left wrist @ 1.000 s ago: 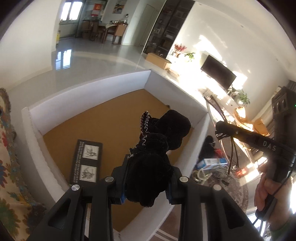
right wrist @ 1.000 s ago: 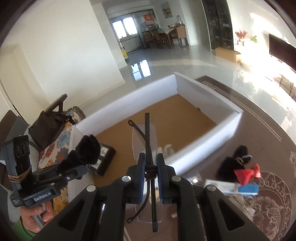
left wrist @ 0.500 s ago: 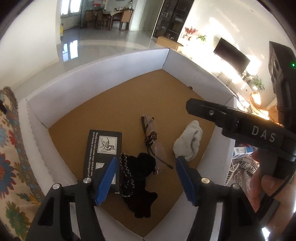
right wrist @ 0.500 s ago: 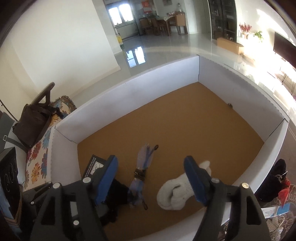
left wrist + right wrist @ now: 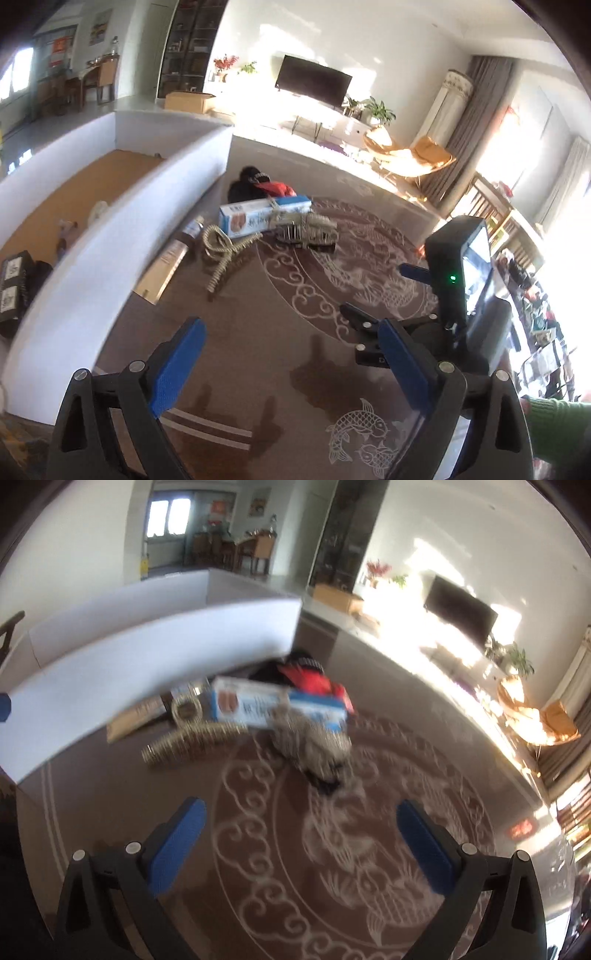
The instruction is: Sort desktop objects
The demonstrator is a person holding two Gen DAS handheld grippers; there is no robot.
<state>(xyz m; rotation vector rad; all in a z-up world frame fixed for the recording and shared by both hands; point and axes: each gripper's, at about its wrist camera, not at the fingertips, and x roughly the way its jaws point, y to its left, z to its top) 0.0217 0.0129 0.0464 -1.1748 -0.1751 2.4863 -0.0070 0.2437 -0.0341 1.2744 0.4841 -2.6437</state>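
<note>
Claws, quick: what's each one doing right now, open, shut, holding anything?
Left claw: open, holding nothing; its jaws have just been opening.
Right claw: open, holding nothing; its jaws have just been opening too.

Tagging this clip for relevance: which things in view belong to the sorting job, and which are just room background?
Job:
- white box
- blue-and-white carton
- coiled spring
- black-and-red bundle
- left claw, right claw, both open and empty

Background:
- television
- orange chair
- patterned rug

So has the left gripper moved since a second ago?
Yes. The left gripper, jaws just opened and empty, swung from above the white box out over the patterned rug.
</note>
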